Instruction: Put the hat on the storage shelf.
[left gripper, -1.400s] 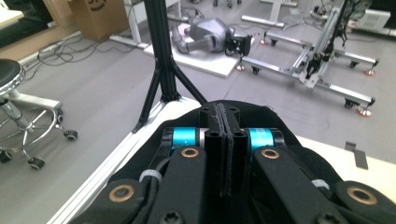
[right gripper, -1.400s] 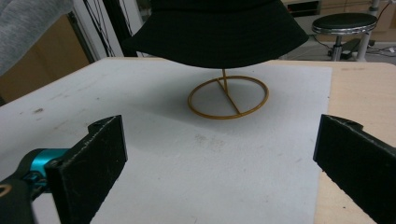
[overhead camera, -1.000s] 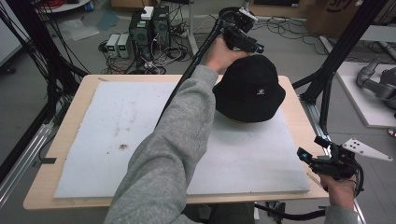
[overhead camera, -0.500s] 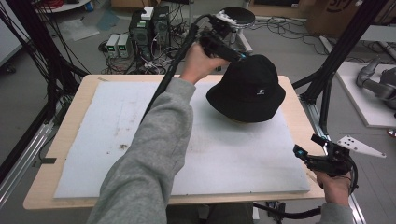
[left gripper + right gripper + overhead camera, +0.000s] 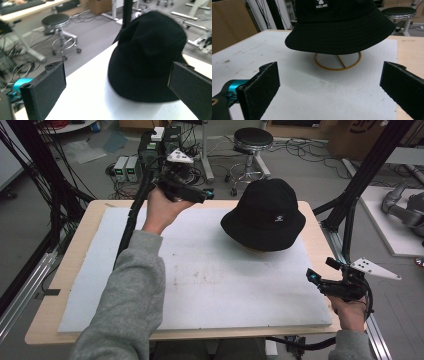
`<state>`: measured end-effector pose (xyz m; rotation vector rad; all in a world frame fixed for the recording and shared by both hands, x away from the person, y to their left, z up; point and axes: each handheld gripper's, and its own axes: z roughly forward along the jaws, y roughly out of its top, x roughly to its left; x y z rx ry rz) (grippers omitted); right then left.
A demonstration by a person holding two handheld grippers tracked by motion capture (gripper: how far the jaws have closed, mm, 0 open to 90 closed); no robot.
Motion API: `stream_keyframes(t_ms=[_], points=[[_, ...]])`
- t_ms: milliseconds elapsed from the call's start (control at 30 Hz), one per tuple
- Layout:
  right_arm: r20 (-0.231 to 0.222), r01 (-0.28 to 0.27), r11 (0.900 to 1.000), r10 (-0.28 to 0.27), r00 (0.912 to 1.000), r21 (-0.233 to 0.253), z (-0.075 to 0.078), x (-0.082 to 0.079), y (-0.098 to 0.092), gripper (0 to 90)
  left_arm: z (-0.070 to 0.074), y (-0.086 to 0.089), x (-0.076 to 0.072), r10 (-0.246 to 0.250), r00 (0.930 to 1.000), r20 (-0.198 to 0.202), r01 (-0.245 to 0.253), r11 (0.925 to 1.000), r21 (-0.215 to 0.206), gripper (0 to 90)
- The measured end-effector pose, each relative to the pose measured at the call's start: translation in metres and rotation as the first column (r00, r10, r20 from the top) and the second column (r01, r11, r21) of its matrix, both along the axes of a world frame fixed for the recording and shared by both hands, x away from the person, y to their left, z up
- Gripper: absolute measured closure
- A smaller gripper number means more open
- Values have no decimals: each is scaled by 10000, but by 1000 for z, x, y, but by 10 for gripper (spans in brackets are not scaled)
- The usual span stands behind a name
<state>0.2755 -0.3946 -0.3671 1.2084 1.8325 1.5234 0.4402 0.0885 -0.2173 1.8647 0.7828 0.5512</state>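
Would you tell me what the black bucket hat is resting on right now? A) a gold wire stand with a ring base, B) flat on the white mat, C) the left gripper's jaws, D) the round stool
A: in the right gripper view the black bucket hat sits raised above the white mat on a gold wire stand, whose ring base shows under the brim.

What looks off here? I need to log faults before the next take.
Nothing stands out. The hat sits level on its wire stand, and both grippers, left and right, are open and clear of it.
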Motion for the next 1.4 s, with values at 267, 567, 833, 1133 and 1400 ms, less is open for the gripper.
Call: stream_keyframes(t_ms=[267, 567, 833, 1133, 1400], points=[[103, -52, 10000, 52, 9999, -39, 1, 10, 10, 23, -20, 45, -24, 711, 9973, -199, -712, 9975, -36, 20], [236, -79, 10000, 80, 9997, -25, 5, 12, 15, 23, -38, 86, -52, 1456, 9890, -268, -1468, 9878, -524, 21], [380, 310, 9994, -304, 9988, -154, 6, 14, 20, 23, -60, 119, -78, 2079, 9774, -383, -2105, 9738, -859, 21], [366, 417, 9985, -404, 9985, -346, 8, 19, 30, 23, -83, 151, -104, 2507, 9670, -465, -2543, 9614, -1053, 21], [308, 511, 9977, -498, 9983, -437, 6, 23, 36, 23, -101, 174, -128, 3276, 9445, -249, -3283, 9382, -1093, 21]])
